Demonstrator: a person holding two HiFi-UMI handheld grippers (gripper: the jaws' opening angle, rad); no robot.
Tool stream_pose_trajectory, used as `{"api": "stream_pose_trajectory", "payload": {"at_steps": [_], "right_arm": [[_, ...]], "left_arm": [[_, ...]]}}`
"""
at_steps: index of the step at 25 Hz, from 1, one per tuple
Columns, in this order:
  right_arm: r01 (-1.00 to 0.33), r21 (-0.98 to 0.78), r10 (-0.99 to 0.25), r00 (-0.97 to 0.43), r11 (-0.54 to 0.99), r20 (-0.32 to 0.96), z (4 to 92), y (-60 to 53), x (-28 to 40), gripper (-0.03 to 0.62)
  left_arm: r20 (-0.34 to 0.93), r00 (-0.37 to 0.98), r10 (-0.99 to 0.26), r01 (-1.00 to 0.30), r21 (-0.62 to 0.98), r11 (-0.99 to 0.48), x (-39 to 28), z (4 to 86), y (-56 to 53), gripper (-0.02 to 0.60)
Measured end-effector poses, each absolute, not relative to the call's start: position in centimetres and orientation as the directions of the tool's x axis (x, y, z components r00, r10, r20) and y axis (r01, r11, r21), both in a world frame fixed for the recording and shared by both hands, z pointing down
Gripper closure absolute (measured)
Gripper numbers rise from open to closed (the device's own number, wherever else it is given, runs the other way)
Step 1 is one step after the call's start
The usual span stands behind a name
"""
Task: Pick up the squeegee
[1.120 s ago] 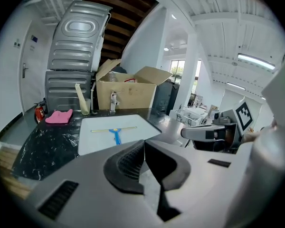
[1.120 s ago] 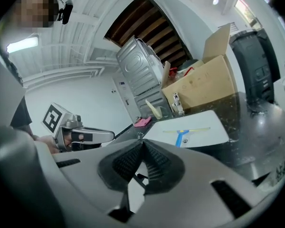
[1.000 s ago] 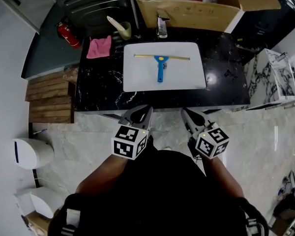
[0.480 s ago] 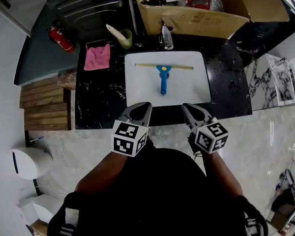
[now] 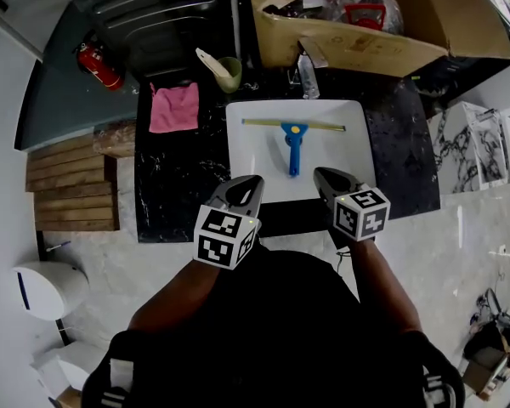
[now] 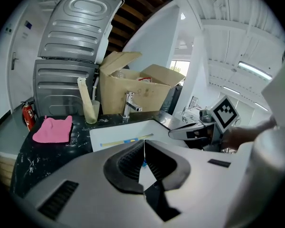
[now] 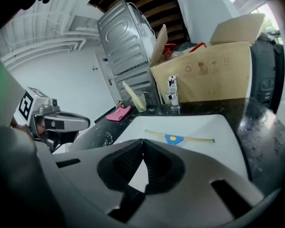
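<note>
The left gripper (image 5: 252,181) and right gripper (image 5: 322,175) have moved forward to the near edge of the sink (image 5: 240,155). Their 2 pairs of jaws are pressed together, empty. The squeegee (image 5: 294,142) lies flat in the sink.

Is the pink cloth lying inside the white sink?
No, the pink cloth lies on the black counter, left of the white sink.

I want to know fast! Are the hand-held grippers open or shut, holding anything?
Left hand-held gripper: shut, empty.
Right hand-held gripper: shut, empty.
</note>
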State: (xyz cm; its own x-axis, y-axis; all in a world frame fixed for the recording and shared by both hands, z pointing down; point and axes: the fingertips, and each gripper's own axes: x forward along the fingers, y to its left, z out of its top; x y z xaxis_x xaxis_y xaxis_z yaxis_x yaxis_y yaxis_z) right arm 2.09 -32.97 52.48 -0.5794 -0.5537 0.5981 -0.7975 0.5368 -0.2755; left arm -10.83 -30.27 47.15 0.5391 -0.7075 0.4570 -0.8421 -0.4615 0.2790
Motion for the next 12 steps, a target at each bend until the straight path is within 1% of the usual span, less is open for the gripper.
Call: {"api": "stream_pose_trajectory", "payload": {"at_steps": [3,9,12], "right_arm": [[-0.806,-0.270,-0.536,-0.561,0.526,0.630,54.1,-34.8,1.2,0.582],[-0.844,-0.287,-0.504,-0.508,0.453,0.698,57.7,-39.1,0.7,0.530],[-0.855,-0.303,-0.466,-0.491,0.421,0.736,60.1,-40.3,1.0,0.522]], "left_arm": [[0.448,0.542,-0.711,-0.840,0.289,-0.459,-12.3,47.2,-31.0,0.565],[0.447,0.543,-0.711,-0.840,0.290,-0.459,-14.4,47.6,-32.3,0.565],[0.452,0.537,-0.712,-0.844,0.307,-0.441,-14.7,48.0,-32.3,0.565]]}}
